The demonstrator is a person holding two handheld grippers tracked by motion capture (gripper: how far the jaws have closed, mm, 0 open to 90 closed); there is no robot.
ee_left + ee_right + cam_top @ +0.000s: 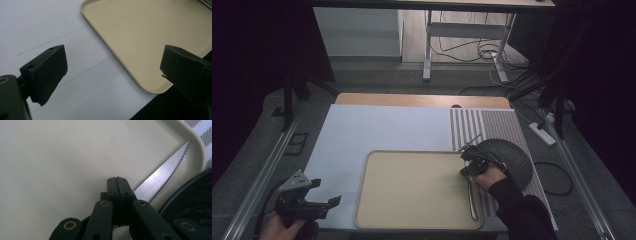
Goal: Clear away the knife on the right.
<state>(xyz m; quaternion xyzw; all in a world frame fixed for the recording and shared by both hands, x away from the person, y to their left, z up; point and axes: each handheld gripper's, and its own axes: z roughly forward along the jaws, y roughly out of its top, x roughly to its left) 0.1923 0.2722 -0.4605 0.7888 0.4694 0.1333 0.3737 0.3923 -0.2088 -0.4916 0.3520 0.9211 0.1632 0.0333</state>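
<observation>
A beige tray (pixel 412 190) lies on the near middle of the table, on a white mat (pixel 377 130). A serrated knife (pixel 472 197) rests inside the tray along its right rim. My right gripper (pixel 467 162) is shut, jaws pressed together, low over the knife's blade (pixel 160 177), which lies flat on the tray (pixel 62 157) and points to its far corner. The blade is not between the jaws. My left gripper (pixel 327 191) is open and holds nothing, near the table's front left. Its view looks across the white mat (pixel 37 25) at the tray's (pixel 140 30) near corner.
A dark round plate (pixel 507 155) sits just right of the tray, touching the hand that holds my right gripper; its rim (pixel 195 197) is beside the blade. A striped mat (pixel 482 125) covers the table's right part. Desk legs and cables lie beyond the far edge.
</observation>
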